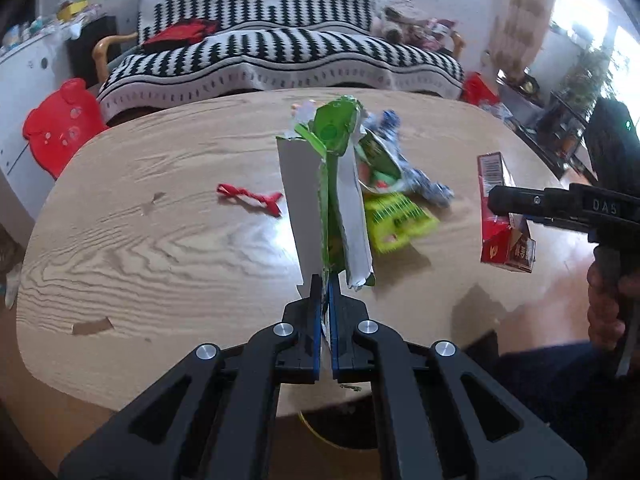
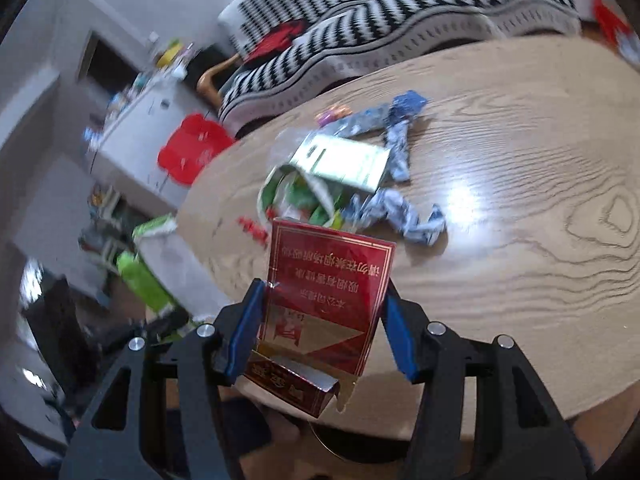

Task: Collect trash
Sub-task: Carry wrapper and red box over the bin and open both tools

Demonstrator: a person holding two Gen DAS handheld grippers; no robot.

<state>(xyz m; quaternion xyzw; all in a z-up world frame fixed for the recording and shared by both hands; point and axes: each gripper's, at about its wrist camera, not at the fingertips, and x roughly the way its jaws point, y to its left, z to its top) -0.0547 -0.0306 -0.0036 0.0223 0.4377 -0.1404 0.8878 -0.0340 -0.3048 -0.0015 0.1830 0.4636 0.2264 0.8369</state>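
My left gripper (image 1: 328, 284) is shut on a flattened green and white carton (image 1: 320, 200) and holds it upright above the wooden table (image 1: 160, 240). My right gripper (image 2: 320, 300) is shut on a red cigarette pack (image 2: 324, 296) with its lid open; it also shows in the left wrist view (image 1: 504, 216), held off the table's right edge. On the table lie a red twisted wrapper (image 1: 252, 198), a yellow-green packet (image 1: 396, 216), a green snack bag (image 2: 304, 196), crumpled blue and white wrappers (image 2: 400, 208) and a silver-green box (image 2: 344, 160).
A brown paper scrap (image 1: 92, 326) lies near the table's left front edge. A black and white striped sofa (image 1: 280, 52) stands behind the table, a red stool (image 1: 60, 124) to its left. A round bin rim (image 1: 320, 432) shows under the near table edge.
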